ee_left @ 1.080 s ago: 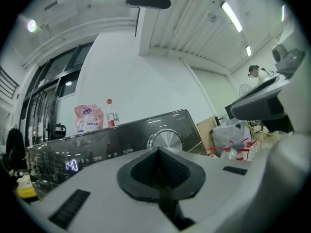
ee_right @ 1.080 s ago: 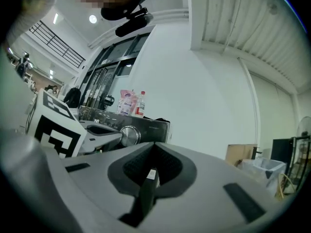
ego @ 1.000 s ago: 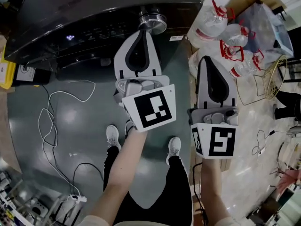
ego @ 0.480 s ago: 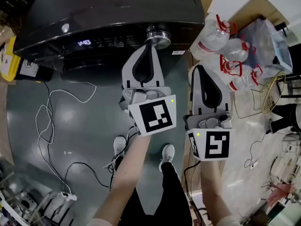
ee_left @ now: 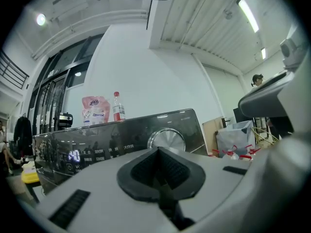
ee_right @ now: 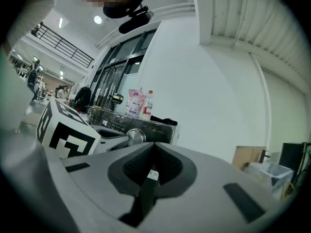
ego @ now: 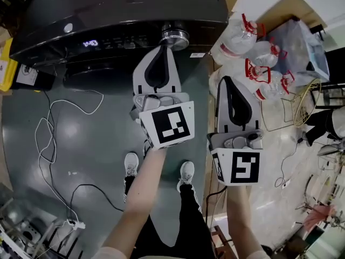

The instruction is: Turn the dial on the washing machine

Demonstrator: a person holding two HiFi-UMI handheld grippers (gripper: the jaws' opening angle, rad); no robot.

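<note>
1. The left hand-held gripper (ego: 163, 48) has its jaws pressed together with nothing between them. The left gripper view shows the dark pads meeting in one line (ee_left: 157, 154).
2. Its tip sits close below the dial (ego: 174, 36), not touching as far as I can tell. In the head view the dial lies at about 1 o'clock from the tip, and in the left gripper view the silver disc (ee_left: 166, 141) shows just above the closed jaws.
3. The right hand-held gripper (ego: 227, 81) is at about 4 o'clock from the left one, held back from the machine. Its jaws are also pressed together and empty (ee_right: 153, 150).
4. The dial is on the right end of the washing machine (ego: 124, 9) control panel. The lit display (ego: 90, 43) is at 9 o'clock from it, well apart.
5. I judge the step in hand to be the approach, since no grip has been made yet. To do it well:
   - Spread the left jaws wider than the dial.
   - Shift slightly toward 1 o'clock and come in square to the panel.
   - Pinch the rim on opposite sides.
   - Roll the wrist about the dial's own centre without pulling outward, as the smooth metal may slip.
   - Watch the display for a change.
6. Water bottles (ego: 259, 53) stand at 3 o'clock from the dial. Cables (ego: 51, 139) trail over the floor at 8 o'clock.
</note>
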